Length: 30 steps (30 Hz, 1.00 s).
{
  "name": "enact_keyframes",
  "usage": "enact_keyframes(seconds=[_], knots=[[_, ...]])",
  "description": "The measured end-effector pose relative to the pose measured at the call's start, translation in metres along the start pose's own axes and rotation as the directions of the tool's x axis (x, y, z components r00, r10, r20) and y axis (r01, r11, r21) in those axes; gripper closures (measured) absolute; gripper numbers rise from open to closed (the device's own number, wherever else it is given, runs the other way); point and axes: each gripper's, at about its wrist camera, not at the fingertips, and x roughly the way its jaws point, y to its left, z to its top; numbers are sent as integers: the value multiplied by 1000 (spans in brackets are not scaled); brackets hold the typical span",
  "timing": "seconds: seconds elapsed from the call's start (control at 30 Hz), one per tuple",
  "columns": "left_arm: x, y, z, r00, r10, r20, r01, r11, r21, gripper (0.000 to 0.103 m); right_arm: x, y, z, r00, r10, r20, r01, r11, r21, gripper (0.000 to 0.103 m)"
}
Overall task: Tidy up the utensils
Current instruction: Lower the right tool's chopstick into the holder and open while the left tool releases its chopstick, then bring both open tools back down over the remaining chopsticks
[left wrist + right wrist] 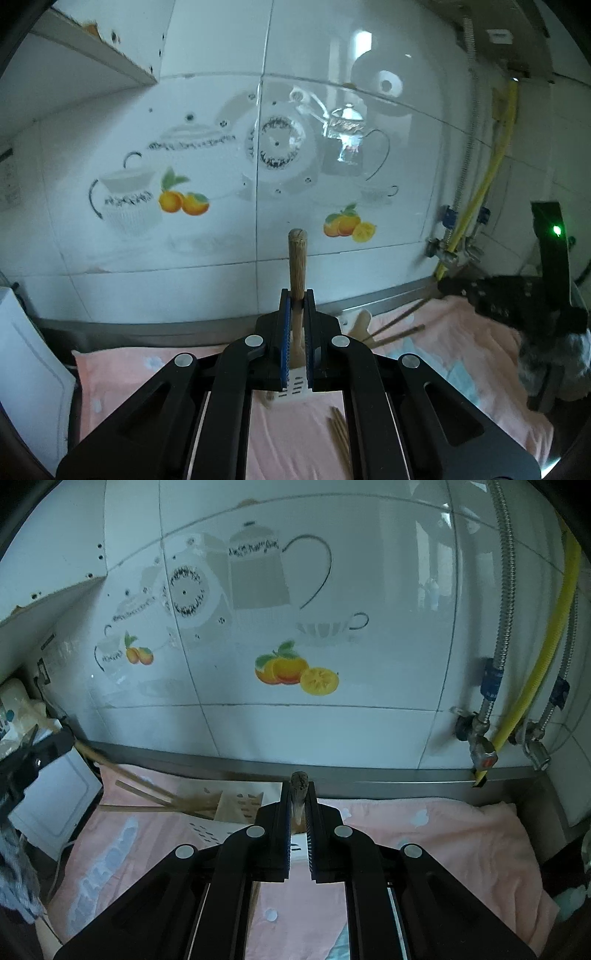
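Both grippers are up off the surface [424, 775], which is covered by a pale pink towel with white and light-blue patches [461, 332], and each has something pinched in it. The left gripper [297, 314] has its fingers clamped on the round wooden handle [297, 258] of a utensil that stands nearly upright between the blue pads, the handle's end poking well above the fingertips; below the pads a white slotted blade [293, 386] shows, so it looks like a slotted turner. The right gripper [298, 805] has its fingers closed on another wooden handle [299, 781], of which only the blunt end sticks out past the tips, with a white slotted piece [298, 847] visible just under the pads. On the towel, towards the wall, lie a few long wooden chopsticks [147, 794] crossing one another, beside a flat light wooden spatula with dark slots [240, 805]. More thin wooden sticks [338, 424] lie on the towel under the left gripper. Behind everything is a white tiled wall with printed teapots and oranges [288, 672], and at its right side a yellow hose [546, 657] and braided metal pipes [504, 590] run down to valves.
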Motion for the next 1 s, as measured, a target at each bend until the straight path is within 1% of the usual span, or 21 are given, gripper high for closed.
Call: enact_keyframes(seconds=[0.07,0.17,0.27,0.43,0.53,0.63,0.67,0.7,0.73,0.8,0.9,0.93,0.97,1.0], knots=[[12,1,0,999,37,-7,-37,999,13,98,7,0,0,1000,3,-18,-3,1000,-1,96],[28,5,-4,998,38,-42,-38,999,3,98,16,2,-2,999,-4,-35,4,1000,-13,96],[44,12,-13,996,29,-81,-31,999,-19,98,24,3,-4,999,-6,-47,5,1000,-16,96],[59,20,-24,992,-3,-128,-2,999,-41,97,33,4,-8,998,-1,-61,0,1000,-15,96],[61,22,-27,991,-13,-136,7,999,-46,96,34,3,-8,999,2,-51,-2,1000,-4,95],[57,21,-26,992,-7,-127,2,999,-38,94,30,3,-8,999,-8,-38,8,1000,-10,93],[54,21,-26,992,-12,-122,7,999,-41,89,26,4,-8,1000,-18,-24,18,1000,-14,87],[49,21,-25,994,-13,-112,8,999,-43,81,21,4,-8,1000,-24,-9,23,1000,-16,81],[44,21,-25,995,-8,-101,3,999,-42,78,16,4,-9,1000,-27,5,27,999,-17,81],[30,21,-28,997,-12,-82,9,999,-39,77,-1,5,-13,998,-42,49,43,999,-24,81],[13,19,-37,997,-13,-75,11,999,-31,73,-24,9,-30,994,-62,91,64,998,-21,79],[6,18,-42,997,-15,-74,13,1000,-28,70,-29,11,-37,993,-59,100,62,998,-26,78],[1,17,-47,997,-14,-70,13,1000,-26,61,-35,14,-46,992,-58,108,62,998,-33,76],[-8,17,-56,998,-6,-67,4,1000,-22,55,-40,17,-58,992,-62,114,66,997,-38,76]])
